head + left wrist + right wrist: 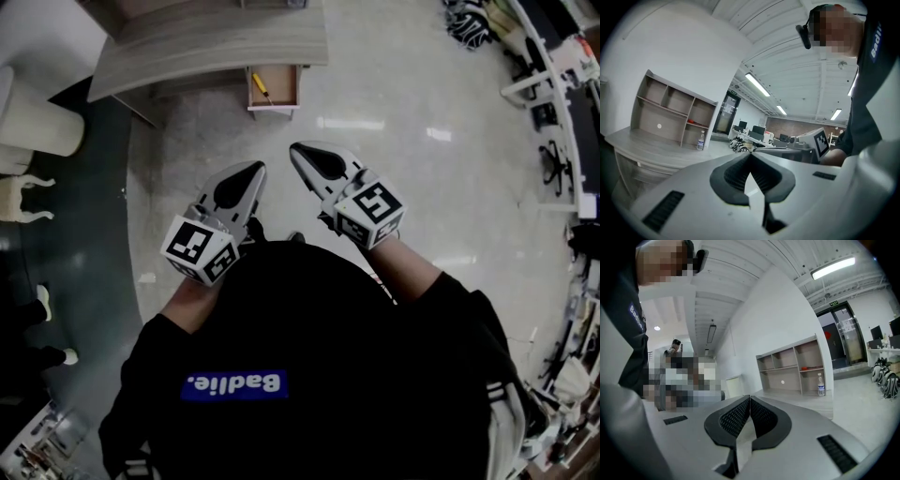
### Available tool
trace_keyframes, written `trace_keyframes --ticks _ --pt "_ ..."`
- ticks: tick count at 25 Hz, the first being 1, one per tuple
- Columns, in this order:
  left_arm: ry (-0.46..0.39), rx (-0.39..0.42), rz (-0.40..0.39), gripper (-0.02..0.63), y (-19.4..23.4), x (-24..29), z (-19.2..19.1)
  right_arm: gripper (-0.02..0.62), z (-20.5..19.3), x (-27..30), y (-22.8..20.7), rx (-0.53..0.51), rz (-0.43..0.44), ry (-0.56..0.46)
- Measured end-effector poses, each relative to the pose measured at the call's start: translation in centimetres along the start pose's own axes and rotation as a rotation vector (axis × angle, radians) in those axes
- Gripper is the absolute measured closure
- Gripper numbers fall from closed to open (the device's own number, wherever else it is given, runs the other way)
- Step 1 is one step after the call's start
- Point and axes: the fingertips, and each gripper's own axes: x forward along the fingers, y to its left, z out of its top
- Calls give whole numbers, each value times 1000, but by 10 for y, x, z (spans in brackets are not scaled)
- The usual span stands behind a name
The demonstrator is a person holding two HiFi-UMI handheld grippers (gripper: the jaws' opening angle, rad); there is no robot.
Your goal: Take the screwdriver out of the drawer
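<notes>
Head view: person in a black top point(309, 375) stands on a pale glossy floor point(403, 94), one gripper in each hand, both held out in front of the body.

Desk point(206, 42) at top of frame. Drawer point(287, 92) under its front edge is pulled open. Screwdriver point(261, 87), yellow handle, lies inside the drawer towards its left side, set diagonally. Nothing is touching it.

Left gripper point(257, 168): well apart from the drawer, over bare floor, nose pointing up-frame towards the desk. In the left gripper view the jaws are together, the dark ribbed pads point(733, 176) meeting at the tip, with nothing between them. Empty.

Right gripper point(297, 147): just beside the left one, not touching it, a little nearer the drawer but also well apart from it. In the right gripper view the pads point(765, 417) are closed against each other with nothing clamped. Empty.

The noses of the two grippers angle slightly towards one another.

Background, left gripper view: open shelf unit point(670, 115) on the desk top, water bottle point(701, 140) standing at its right end, and the right gripper's marker cube point(820, 142) at the right of frame. The right gripper view shows the same shelf unit and bottle from further off
</notes>
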Motion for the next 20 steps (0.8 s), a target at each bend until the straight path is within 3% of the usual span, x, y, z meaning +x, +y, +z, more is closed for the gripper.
trace_keyframes --ticks 20 --pt "22 -12 -168 604 199 54 79 565 43 183 -81 -12 -200 42"
